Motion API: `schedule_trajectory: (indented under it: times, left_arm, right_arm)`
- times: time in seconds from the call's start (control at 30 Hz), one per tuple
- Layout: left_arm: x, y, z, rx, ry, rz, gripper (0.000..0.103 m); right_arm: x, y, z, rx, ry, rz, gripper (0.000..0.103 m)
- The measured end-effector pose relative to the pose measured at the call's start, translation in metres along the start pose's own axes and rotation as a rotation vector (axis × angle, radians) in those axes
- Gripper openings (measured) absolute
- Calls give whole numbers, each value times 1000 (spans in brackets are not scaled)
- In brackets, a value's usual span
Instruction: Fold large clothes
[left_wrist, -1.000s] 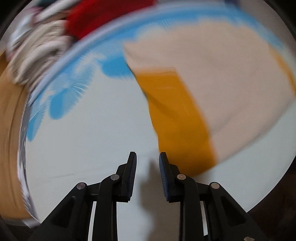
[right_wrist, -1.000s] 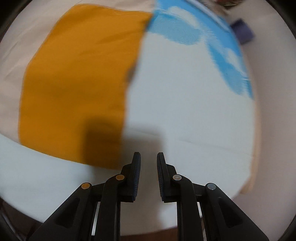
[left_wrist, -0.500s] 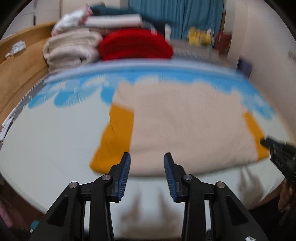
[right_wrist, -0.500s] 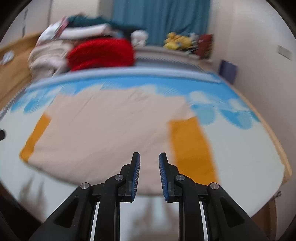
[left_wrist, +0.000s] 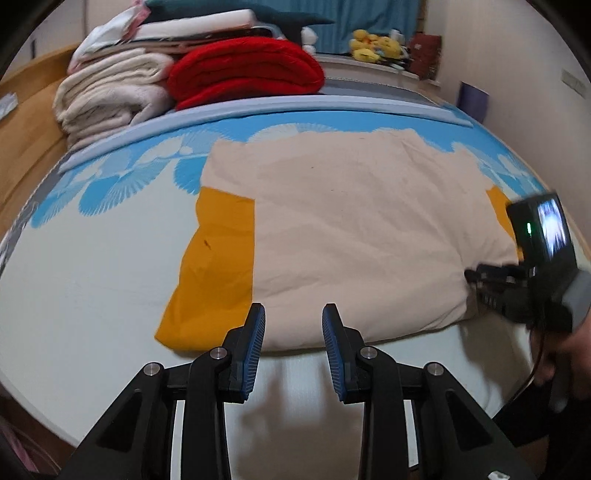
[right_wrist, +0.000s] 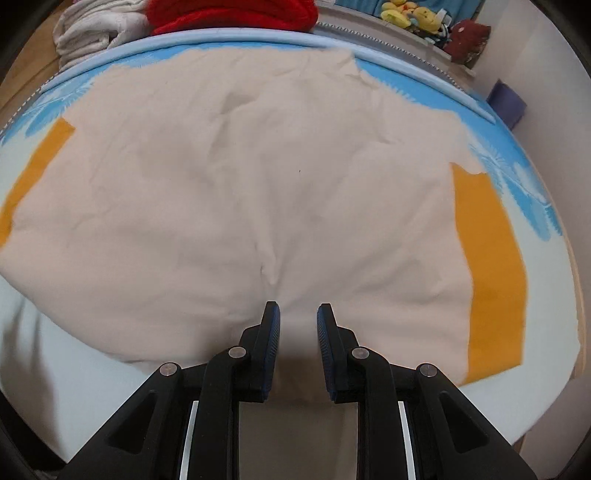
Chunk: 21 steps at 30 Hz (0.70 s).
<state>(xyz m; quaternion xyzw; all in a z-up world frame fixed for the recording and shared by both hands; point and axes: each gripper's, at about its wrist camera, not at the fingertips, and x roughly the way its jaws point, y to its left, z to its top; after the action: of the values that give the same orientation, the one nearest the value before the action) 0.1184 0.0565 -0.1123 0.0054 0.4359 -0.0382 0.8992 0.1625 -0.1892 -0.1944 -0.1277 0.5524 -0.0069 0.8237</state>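
On the bed (left_wrist: 74, 266), one garment (left_wrist: 351, 236), two tools.

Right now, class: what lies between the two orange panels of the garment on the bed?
The cream body of the garment spans unbroken from left orange panel to right orange panel; the right wrist view shows it.

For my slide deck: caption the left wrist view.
Open left gripper hovers at the near edge of a beige-and-orange garment spread on the bed.
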Motion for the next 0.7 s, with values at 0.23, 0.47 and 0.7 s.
schedule_trajectory:
  times: [0.23, 0.47, 0.7]
  left_arm:
    - [3, 20, -2, -53, 14, -13, 29]
    - [10, 19, -22, -154, 84, -73, 29]
    - [16, 20, -35, -187, 119, -83, 29]
  right_arm:
    - [-55, -27, 11, 66, -95, 25, 23]
    - [-84, -35, -7, 149, -154, 109, 27]
    - [-51, -19, -4, 83, -159, 117, 27]
